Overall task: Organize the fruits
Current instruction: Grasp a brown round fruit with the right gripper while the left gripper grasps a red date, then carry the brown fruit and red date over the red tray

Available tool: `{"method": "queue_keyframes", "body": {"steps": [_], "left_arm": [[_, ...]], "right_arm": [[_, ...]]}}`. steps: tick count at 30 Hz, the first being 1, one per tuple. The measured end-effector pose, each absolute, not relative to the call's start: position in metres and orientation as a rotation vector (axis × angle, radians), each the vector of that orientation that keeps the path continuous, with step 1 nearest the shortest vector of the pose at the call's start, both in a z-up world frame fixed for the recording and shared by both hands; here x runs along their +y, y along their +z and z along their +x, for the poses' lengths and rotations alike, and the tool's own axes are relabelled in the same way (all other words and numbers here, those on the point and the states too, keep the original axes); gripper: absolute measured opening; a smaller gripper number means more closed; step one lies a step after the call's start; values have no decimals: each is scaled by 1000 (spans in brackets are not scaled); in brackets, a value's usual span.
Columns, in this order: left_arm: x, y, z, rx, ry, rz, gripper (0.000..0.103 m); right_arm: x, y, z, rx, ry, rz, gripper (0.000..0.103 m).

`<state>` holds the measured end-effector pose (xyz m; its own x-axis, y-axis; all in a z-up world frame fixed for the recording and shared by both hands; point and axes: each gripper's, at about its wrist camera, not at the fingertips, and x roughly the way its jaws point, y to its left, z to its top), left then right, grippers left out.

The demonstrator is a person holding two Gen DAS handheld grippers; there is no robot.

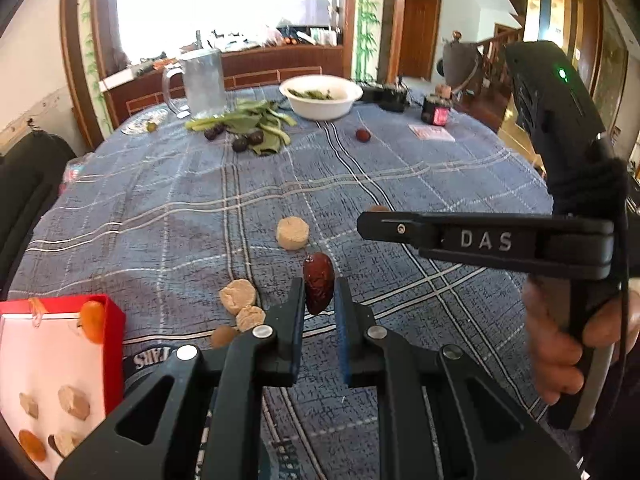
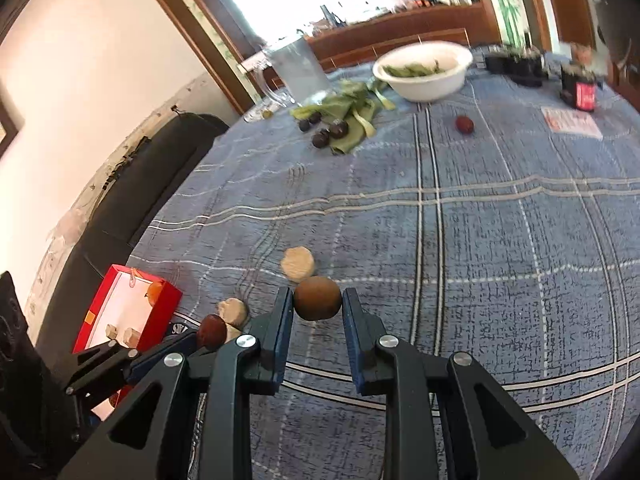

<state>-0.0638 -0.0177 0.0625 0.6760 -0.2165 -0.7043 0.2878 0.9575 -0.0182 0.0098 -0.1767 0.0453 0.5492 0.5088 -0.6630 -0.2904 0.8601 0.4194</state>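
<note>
The left gripper, low in the centre of the left wrist view, is pinching a wrinkled dark red date upright between its 2 blue-lined fingers. The right gripper is clamping a round brown fruit between its pads, bottom centre of the right wrist view. In the lower left of both views a red box is sitting open, holding pale biscuit-like pieces and orange dried fruits on its white inside. 3 pale round pieces are lying on the blue plaid tablecloth between the box and the frame centre. Toward the top of the frame, a white bowl of greens is standing beside a clear jug, with dark plums resting against green leaves and 1 small red fruit lying apart to the right.
</note>
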Motion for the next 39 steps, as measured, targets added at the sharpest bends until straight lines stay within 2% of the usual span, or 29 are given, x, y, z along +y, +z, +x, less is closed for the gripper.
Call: {"method": "queue_keyframes", "body": {"steps": [10,39], "left_arm": [[2,76,-73,720,-193,45,16],[23,77,-95,705,-132,11,16]], "right_arm": [[-166,59,-8,741,488,238,24],[-147,53,-18,691,458,91,24]]}}
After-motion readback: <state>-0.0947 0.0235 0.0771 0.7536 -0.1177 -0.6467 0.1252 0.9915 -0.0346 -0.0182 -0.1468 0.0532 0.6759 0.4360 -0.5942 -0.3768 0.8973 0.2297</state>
